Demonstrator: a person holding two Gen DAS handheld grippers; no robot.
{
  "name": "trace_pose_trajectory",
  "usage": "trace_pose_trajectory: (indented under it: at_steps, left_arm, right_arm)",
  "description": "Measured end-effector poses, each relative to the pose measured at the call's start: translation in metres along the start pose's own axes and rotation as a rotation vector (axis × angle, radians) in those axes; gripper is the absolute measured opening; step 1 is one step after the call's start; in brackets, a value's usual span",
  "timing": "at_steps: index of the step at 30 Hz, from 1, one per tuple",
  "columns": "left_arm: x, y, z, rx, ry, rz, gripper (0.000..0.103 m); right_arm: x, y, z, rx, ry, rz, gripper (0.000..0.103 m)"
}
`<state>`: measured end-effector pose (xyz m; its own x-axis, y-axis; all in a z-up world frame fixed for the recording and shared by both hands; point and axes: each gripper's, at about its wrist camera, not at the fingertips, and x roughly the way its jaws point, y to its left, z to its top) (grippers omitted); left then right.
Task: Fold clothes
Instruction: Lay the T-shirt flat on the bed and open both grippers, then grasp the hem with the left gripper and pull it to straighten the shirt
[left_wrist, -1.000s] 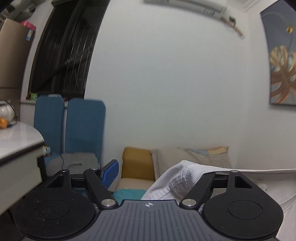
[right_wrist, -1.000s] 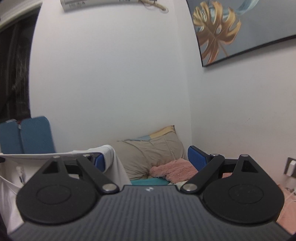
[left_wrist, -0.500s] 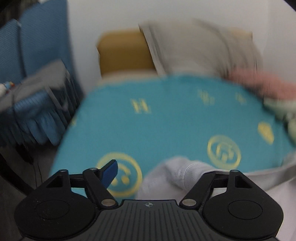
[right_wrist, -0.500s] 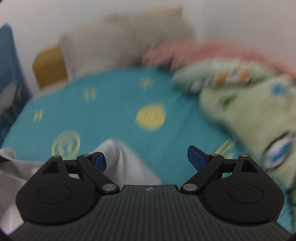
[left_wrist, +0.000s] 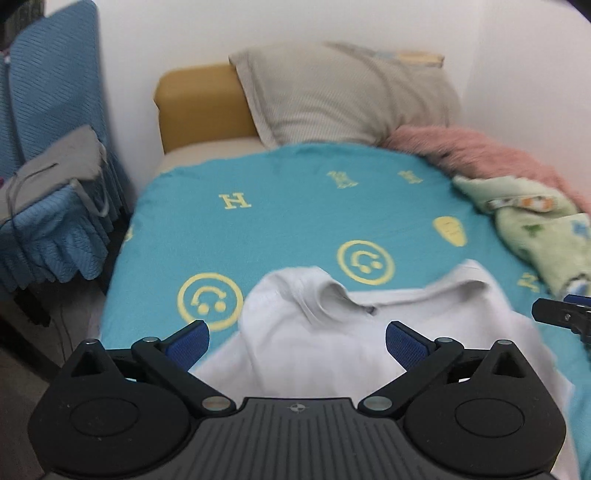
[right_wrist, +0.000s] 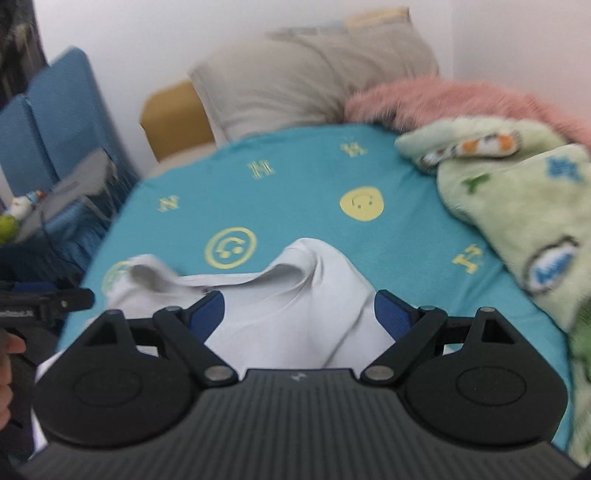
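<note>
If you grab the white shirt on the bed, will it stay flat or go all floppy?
Probably floppy: the white shirt already lies in soft humps and creases near its collar. It likely weighs little, since the thin cloth rumples easily on the teal blanket. Lifted by one edge, the rest would probably sag and drag along.

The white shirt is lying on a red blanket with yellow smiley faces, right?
Not quite. The white shirt is lying on a teal blanket, not a red one. The yellow smiley faces are right. The left wrist view shows it, and the right wrist view too.
</note>
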<state>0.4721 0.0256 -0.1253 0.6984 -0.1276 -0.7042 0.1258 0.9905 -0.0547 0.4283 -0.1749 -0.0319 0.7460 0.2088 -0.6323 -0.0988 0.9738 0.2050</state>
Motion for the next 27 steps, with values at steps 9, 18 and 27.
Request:
trace_pose_trajectory:
  at_steps: [9,18,27]
  left_arm:
    - [-0.201,-0.039,-0.110,0.023,-0.212,0.080,0.103]
    - [-0.295,-0.044,-0.194,-0.030,-0.279,0.083,0.103]
    - [-0.294,-0.025,-0.210,-0.160,-0.274,0.045,0.102]
  right_arm:
    - [-0.172,0.021,-0.087,0.006,-0.125,-0.008,0.089]
    - [-0.267,0.034,-0.156,-0.013,-0.235,0.021,0.089]
    - [-0.276,0.020,-0.185,0.083,-0.272,0.046,0.089]
